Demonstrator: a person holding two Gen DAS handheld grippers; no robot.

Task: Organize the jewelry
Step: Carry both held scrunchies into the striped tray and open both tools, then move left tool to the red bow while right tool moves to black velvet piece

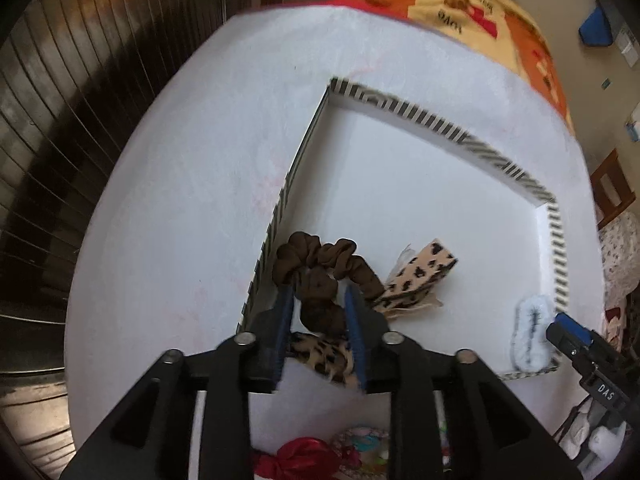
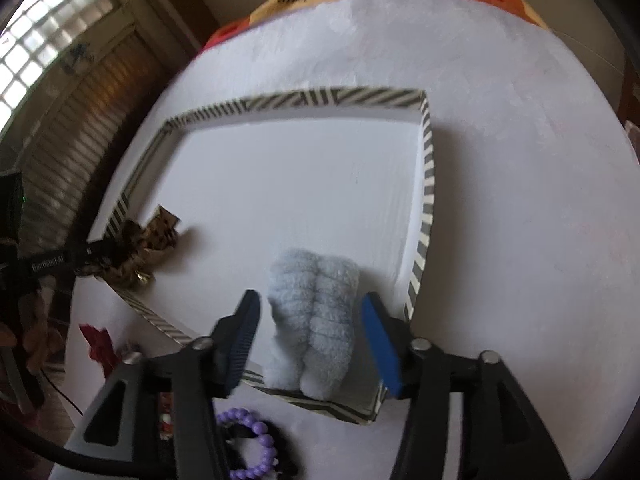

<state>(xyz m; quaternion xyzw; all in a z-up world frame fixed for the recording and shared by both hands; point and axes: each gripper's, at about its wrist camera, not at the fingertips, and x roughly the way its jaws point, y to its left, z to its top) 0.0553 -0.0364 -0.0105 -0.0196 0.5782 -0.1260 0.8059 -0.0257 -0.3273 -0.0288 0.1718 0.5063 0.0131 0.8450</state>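
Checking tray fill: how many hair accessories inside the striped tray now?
4, maybe more hidden under the tools. Brown scrunchie in the left tool; leopard bow beside it; leopard scrunchie at the near wall; blue fuzzy scrunchie in the tray's near right corner.

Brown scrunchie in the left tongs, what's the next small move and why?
Probably open the left tongs and let go. They are shut on the brown scrunchie, which already hangs inside the striped tray beside the leopard-print bow. The right tongs stand open around the blue fuzzy scrunchie, seemingly already released.
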